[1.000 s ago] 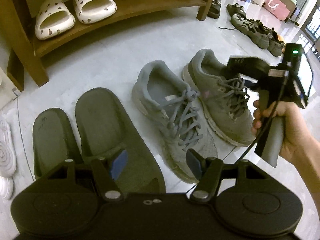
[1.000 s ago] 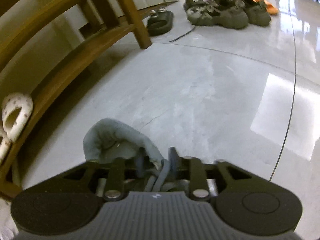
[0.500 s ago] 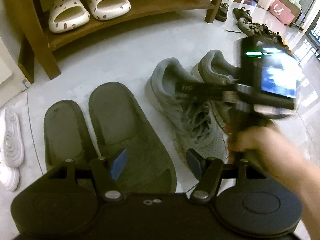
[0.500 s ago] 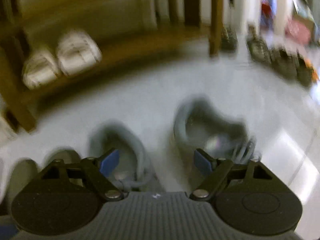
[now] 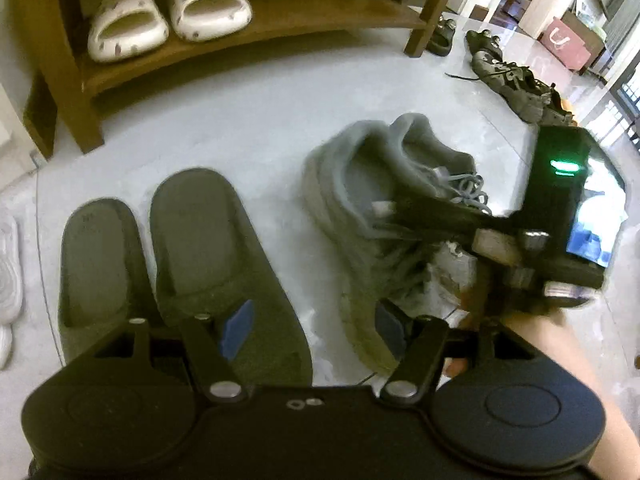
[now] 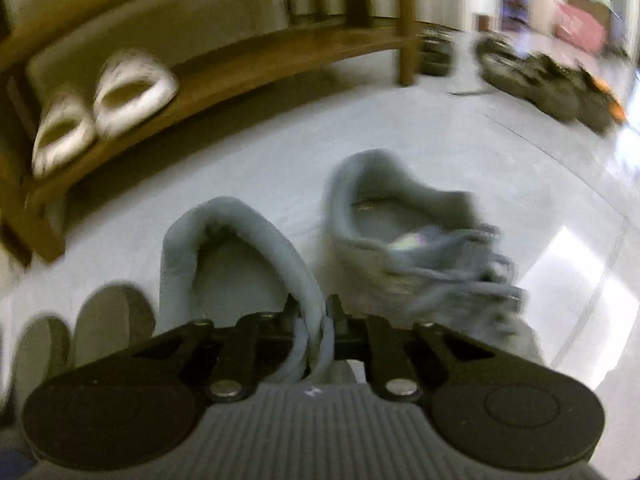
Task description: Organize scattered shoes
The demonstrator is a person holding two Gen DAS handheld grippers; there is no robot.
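Two slippers (image 5: 180, 264) lie side by side on the floor (image 5: 240, 128), left of two sneakers (image 5: 384, 216) that also lie side by side. Behind them stands a shelf (image 5: 248, 28) with a pair of clogs (image 5: 168, 16) on its lower board. Further shoes (image 5: 516, 84) lie in a row on the floor, beyond the shelf's right leg.

Probably a home entryway: wooden shoe rack (image 5: 256, 26), shoes scattered over the tiled floor (image 5: 224, 120).
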